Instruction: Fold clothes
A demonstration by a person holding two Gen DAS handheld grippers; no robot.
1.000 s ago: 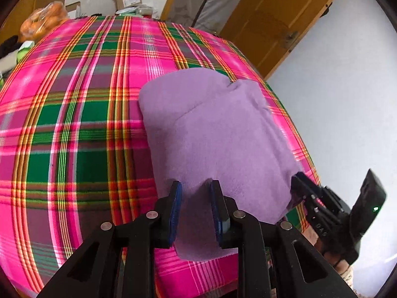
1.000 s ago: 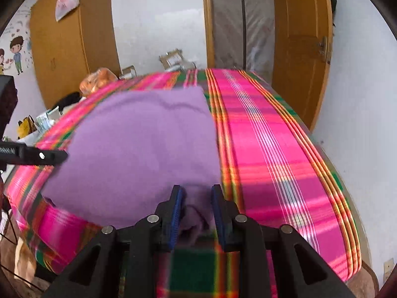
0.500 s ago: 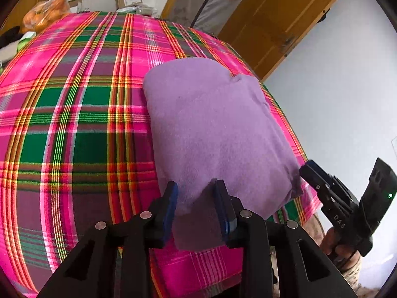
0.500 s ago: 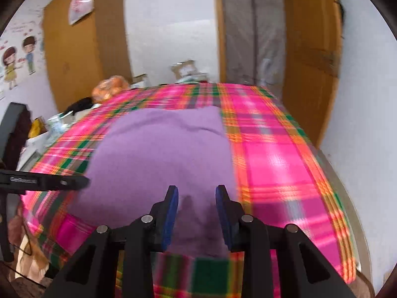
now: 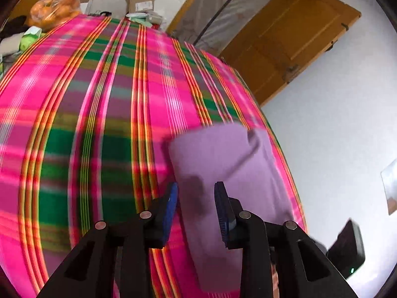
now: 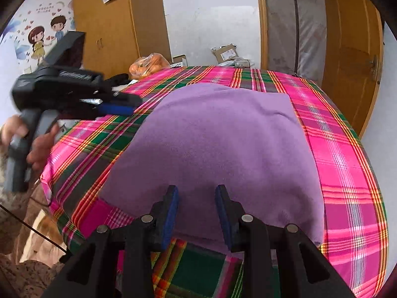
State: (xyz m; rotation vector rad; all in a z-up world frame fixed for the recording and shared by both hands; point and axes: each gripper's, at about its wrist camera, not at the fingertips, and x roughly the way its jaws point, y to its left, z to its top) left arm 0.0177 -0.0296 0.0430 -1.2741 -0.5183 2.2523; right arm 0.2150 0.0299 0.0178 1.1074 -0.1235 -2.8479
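My right gripper point(image 6: 196, 200) hangs over the near edge of the folded purple cloth point(image 6: 218, 154), jaws apart, nothing between them. Cloth lies flat on the plaid spread point(image 6: 347, 164), near its front edge. My left gripper point(image 6: 116, 104) is up at the left, off the cloth, above the spread's left edge; my hand point(image 6: 37, 146) is wrapped round its grey handle. Its jaws look nearly together, but I cannot be sure. Behind: bag of oranges point(image 6: 148, 65), cardboard boxes point(image 6: 224, 53), wooden door point(image 6: 352, 57).

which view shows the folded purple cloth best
The right wrist view: the folded purple fleece cloth fills the middle, sharp, lying on the pink plaid cover. The left wrist view shows it motion-blurred, smaller, partly behind the left gripper.
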